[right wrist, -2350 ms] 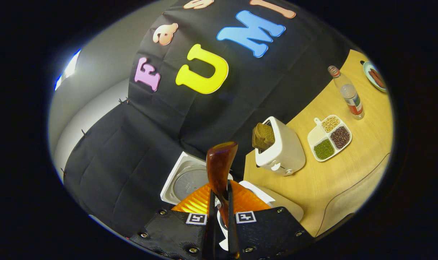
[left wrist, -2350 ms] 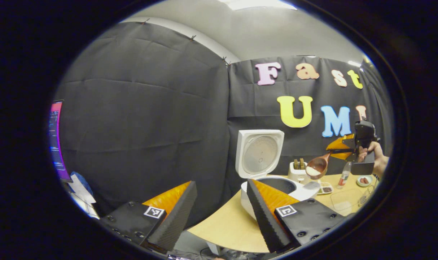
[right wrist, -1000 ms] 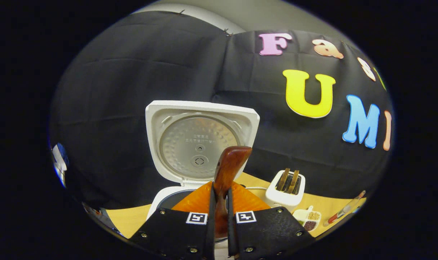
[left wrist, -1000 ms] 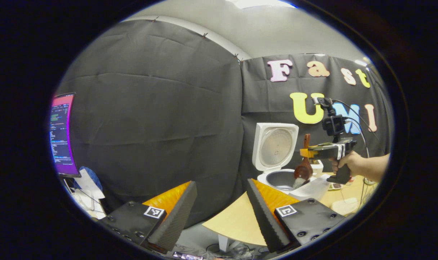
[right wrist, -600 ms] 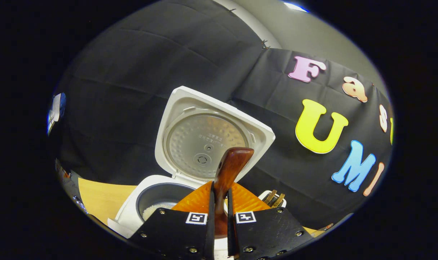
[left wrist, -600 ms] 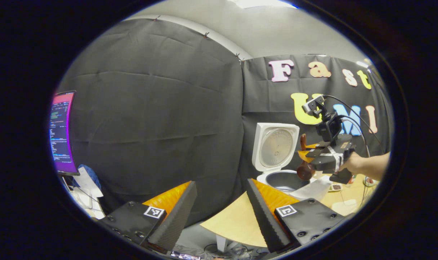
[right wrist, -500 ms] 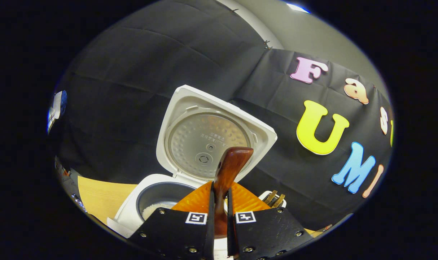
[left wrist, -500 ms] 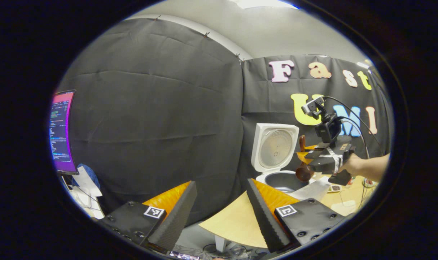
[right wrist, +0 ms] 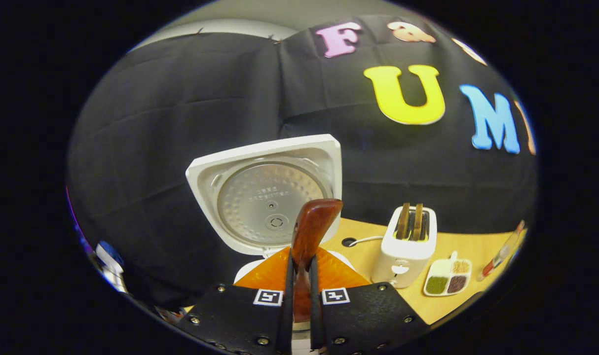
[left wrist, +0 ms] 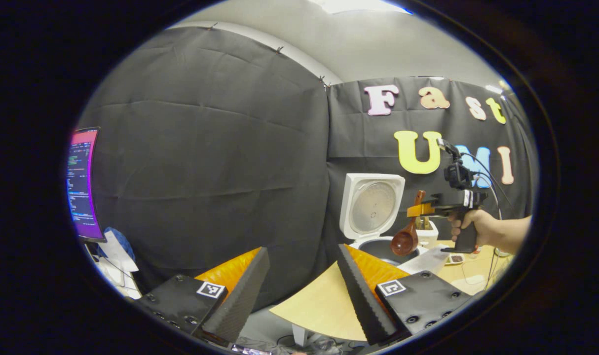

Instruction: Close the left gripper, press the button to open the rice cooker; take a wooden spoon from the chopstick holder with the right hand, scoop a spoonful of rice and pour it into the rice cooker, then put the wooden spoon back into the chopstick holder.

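Toaster beside open rice cooker (sectioned dish nearby).

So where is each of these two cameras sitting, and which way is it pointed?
Left gripper view: rides the open left gripper, held back from the table, facing the open rice cooker and the right gripper in a hand.
Right gripper view: rides the right gripper, shut on the wooden spoon, facing the cooker's lid.
Shared: rice cooker, spoon, chopstick holder.

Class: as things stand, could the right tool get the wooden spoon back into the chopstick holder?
Probably yes. The right tool is shut on the wooden spoon, and the chopstick holder stands open-topped with nothing between.
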